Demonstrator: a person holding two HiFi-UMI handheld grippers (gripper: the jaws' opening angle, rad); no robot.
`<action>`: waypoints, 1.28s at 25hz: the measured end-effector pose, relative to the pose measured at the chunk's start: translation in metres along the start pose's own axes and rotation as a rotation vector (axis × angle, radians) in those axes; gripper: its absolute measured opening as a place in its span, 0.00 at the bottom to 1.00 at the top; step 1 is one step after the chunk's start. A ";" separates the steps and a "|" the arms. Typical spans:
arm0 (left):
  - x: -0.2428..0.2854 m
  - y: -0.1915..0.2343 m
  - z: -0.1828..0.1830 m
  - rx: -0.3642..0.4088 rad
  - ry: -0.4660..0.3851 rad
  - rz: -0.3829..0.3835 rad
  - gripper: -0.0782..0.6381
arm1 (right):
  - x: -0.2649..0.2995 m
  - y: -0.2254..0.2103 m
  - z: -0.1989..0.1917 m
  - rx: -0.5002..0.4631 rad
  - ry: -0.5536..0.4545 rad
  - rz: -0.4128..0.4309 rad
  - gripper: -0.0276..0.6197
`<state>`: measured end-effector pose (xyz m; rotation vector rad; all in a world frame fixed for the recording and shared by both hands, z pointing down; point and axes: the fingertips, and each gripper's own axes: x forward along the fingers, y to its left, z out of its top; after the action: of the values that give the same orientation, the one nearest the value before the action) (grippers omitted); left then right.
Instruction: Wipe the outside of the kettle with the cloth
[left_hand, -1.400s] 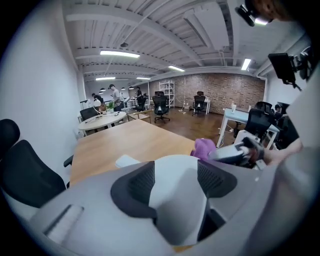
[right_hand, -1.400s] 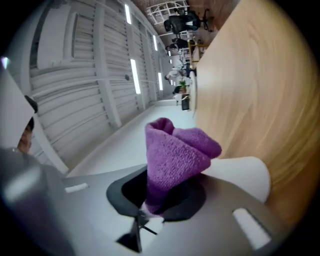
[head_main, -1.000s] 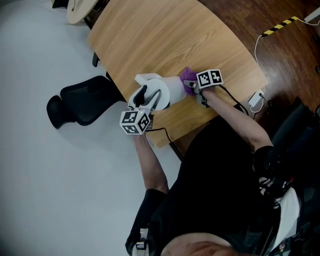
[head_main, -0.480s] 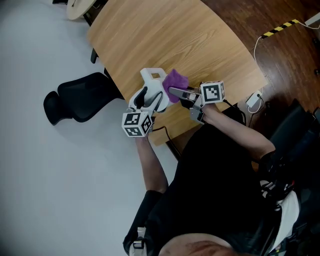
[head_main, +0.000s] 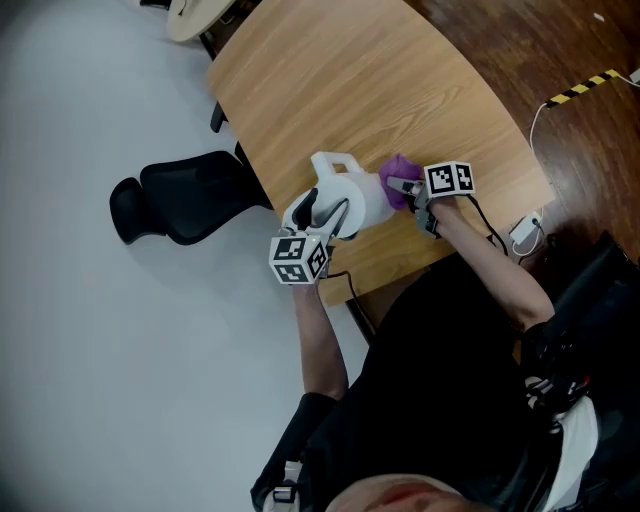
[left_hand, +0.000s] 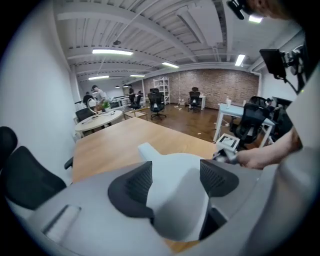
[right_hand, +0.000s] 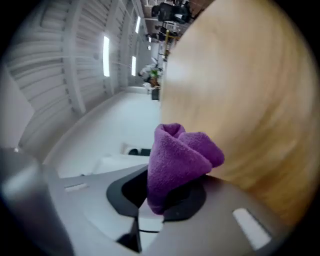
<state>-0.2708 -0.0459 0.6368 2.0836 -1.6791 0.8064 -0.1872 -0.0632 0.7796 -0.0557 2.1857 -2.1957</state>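
This is an open-plan office: the left gripper view looks across a long room with rows of black swivel chairs (left_hand: 156, 102) at white desks (left_hand: 231, 111), a tall white shelving unit (left_hand: 161, 90), a red-brick end wall (left_hand: 220, 82) and long strip lights (left_hand: 112, 52) on a white beamed ceiling. People sit far off at a round pale table (left_hand: 97, 120) on the dark wood floor (left_hand: 195, 122). From the head view, a large curved light-wood table (head_main: 380, 90) has a black office chair (head_main: 190, 200) beside it on pale grey flooring – meeting-room furniture.
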 end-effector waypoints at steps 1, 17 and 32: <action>0.001 0.004 0.000 -0.029 0.008 0.029 0.80 | -0.005 0.049 0.018 -0.061 -0.023 0.118 0.12; -0.002 0.005 -0.006 0.033 0.002 -0.289 0.78 | 0.018 -0.066 -0.034 0.060 0.117 -0.101 0.12; 0.000 0.001 0.000 0.047 -0.070 -0.218 0.76 | 0.025 -0.035 -0.009 -0.040 0.086 -0.020 0.12</action>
<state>-0.2717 -0.0461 0.6362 2.3022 -1.4459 0.7169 -0.2133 -0.0557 0.8143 0.0163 2.2838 -2.2040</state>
